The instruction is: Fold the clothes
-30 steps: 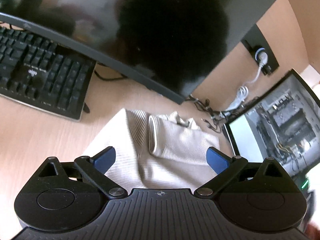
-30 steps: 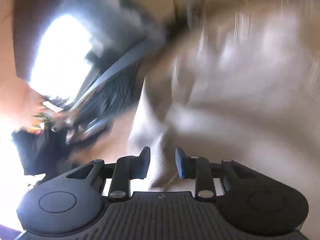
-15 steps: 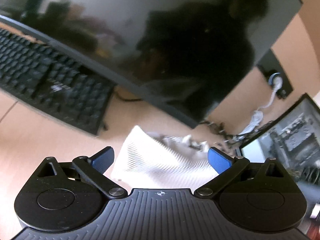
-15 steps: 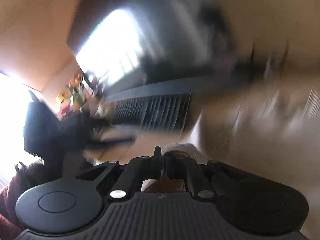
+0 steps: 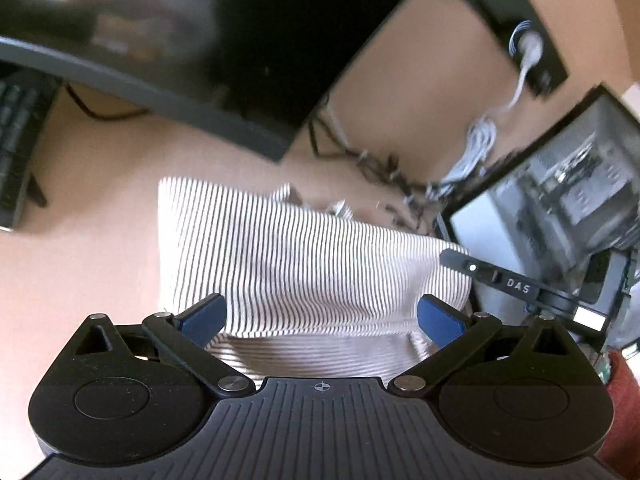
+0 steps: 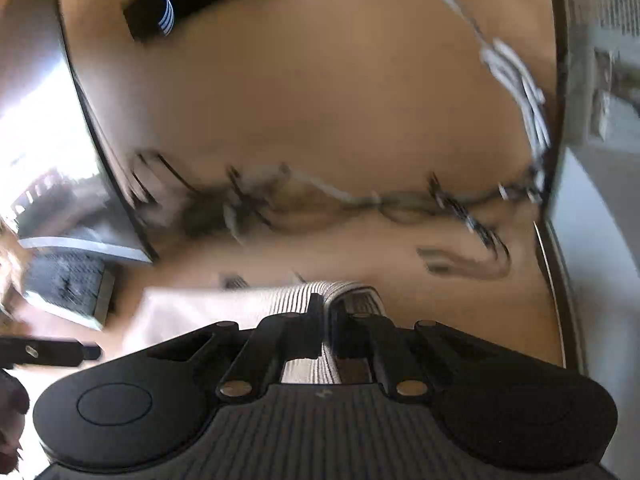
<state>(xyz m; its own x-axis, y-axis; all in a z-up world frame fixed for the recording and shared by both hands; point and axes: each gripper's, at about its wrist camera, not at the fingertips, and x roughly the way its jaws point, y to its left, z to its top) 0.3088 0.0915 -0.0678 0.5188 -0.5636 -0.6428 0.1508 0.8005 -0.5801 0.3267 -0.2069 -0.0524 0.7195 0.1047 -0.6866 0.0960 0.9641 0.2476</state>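
A cream ribbed knit garment (image 5: 304,264) lies on the wooden desk (image 5: 80,272), with one layer folded over toward the far side. My left gripper (image 5: 322,316) hovers just above its near part, blue fingers wide open and nothing between them. In the right wrist view my right gripper (image 6: 326,320) is shut on a fold of the same ribbed garment (image 6: 280,298), which bulges up between the black fingers. The right gripper's black finger (image 5: 488,274) shows at the garment's right edge in the left wrist view.
A dark curved monitor (image 5: 208,40) and a black keyboard (image 5: 16,152) stand behind the garment on the left. A tangle of cables (image 5: 384,168) and a white cord (image 5: 476,140) lie at the back. An open computer case (image 5: 568,208) stands at the right.
My right gripper closed on the garment's edge and carried it across, folding a layer over. The left gripper stayed open and shifted right, closer to the cloth.
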